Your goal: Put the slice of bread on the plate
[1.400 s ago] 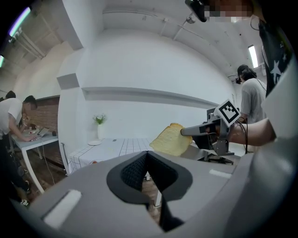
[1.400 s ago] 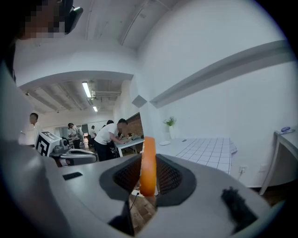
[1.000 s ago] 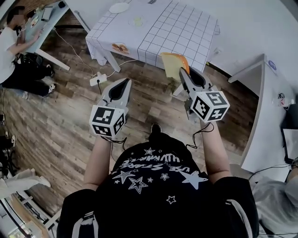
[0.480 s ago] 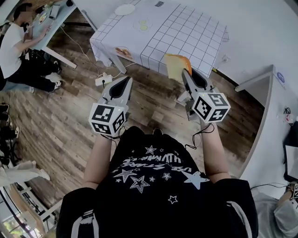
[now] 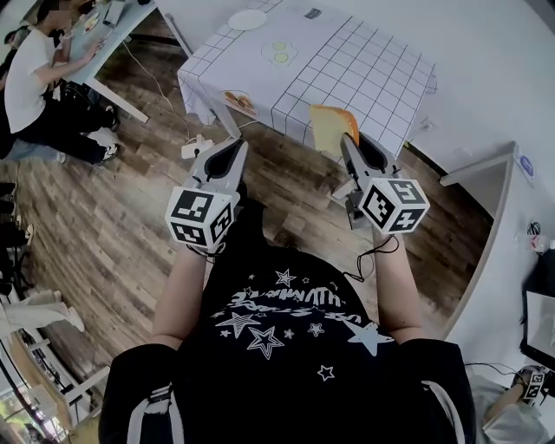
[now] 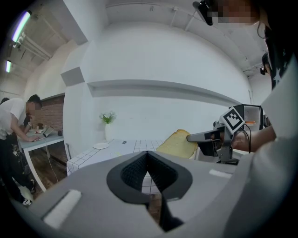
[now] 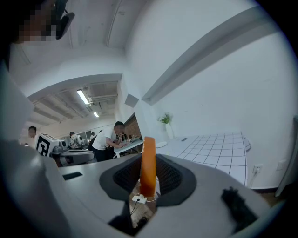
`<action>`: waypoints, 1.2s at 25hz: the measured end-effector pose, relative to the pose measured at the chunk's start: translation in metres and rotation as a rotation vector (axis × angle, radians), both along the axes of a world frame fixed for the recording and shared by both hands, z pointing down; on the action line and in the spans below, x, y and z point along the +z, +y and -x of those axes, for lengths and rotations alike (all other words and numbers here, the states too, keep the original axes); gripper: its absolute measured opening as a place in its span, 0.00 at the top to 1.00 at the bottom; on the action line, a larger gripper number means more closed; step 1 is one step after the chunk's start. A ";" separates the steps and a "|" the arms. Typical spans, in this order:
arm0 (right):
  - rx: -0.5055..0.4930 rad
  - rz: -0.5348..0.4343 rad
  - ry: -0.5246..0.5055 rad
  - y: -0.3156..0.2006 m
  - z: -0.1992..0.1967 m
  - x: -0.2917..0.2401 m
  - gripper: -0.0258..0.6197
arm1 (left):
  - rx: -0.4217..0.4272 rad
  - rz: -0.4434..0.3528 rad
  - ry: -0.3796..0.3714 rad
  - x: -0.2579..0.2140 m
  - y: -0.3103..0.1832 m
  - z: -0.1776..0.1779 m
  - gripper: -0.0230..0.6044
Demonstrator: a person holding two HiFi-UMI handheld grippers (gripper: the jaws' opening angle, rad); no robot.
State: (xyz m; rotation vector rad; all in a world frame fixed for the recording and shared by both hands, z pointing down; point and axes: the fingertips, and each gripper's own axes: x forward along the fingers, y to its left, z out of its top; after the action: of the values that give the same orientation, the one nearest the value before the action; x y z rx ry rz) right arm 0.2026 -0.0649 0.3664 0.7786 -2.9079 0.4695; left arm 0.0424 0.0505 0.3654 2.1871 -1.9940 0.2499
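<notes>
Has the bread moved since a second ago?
Yes. The bread, clamped in the right tool, has edged forward toward the table; in the head view it now overlaps more of the table's near edge.

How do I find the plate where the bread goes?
Look for the table with the white checked cloth. At its far end, near the corner, sits the plate. It is round and plain white, unlike the yellowish thing lying closer to the middle.
</notes>
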 end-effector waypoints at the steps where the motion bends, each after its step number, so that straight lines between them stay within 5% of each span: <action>1: 0.003 -0.002 0.002 -0.003 0.004 -0.001 0.81 | 0.004 -0.004 0.000 -0.001 -0.005 0.005 0.95; 11: 0.045 -0.007 0.062 -0.060 0.070 0.012 0.81 | 0.029 -0.009 0.026 0.017 -0.063 0.081 0.95; 30: 0.053 0.002 0.194 -0.158 0.297 0.019 0.81 | 0.081 0.012 0.047 0.019 -0.185 0.301 0.95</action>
State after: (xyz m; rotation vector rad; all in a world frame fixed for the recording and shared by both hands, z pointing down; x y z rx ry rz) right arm -0.0942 -0.2233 0.3850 0.8519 -2.7132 0.3785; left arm -0.2589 -0.1347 0.3847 2.2473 -1.8776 0.2188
